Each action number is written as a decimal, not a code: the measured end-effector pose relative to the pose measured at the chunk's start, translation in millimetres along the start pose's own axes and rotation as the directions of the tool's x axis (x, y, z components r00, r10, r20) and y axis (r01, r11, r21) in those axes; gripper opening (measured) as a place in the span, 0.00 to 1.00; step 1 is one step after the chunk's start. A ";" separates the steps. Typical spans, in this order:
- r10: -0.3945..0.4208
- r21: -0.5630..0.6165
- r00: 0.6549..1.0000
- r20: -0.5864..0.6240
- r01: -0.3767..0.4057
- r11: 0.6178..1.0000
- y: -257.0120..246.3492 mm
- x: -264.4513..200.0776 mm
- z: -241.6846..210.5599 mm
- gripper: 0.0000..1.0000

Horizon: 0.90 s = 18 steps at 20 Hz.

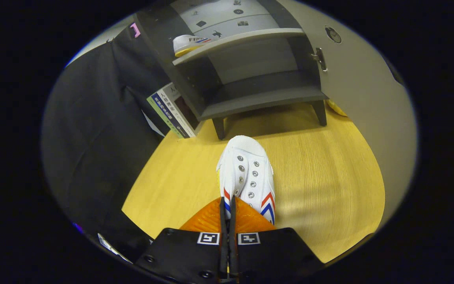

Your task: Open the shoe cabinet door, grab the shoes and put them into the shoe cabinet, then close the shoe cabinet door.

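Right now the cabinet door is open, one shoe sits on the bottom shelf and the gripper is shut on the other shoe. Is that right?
Not quite: the gripper view shows the stored shoe on the upper shelf, not the bottom one. The rest holds: the cabinet door is open and the gripper is shut on the other shoe.

I count two white shoes: one (246, 173) clamped between my fingers (229, 213), one (187, 42) on a shelf. One cabinet (250, 75) with one open door (361, 90).
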<state>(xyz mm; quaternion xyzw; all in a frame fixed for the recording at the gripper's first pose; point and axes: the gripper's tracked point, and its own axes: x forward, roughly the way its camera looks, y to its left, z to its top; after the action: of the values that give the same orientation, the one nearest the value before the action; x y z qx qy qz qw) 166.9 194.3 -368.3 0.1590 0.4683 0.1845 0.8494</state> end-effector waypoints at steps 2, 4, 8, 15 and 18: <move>0.022 -0.005 0.999 0.026 -0.022 1.000 9.5 -5.3 17.4 0.03; 0.045 -0.024 0.997 0.065 -0.043 0.999 19.3 -13.7 35.5 0.03; 0.109 -0.039 0.981 0.161 -0.104 0.994 41.1 -28.2 82.1 0.03; 0.128 -0.090 0.939 0.320 -0.105 0.990 54.0 -47.2 169.5 0.03; 0.127 -0.100 0.917 0.377 -0.096 0.990 58.4 -53.5 206.2 0.03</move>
<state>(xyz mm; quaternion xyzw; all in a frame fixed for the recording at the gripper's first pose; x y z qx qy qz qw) 307.0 200.9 -197.7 0.1845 0.2759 0.2163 0.9182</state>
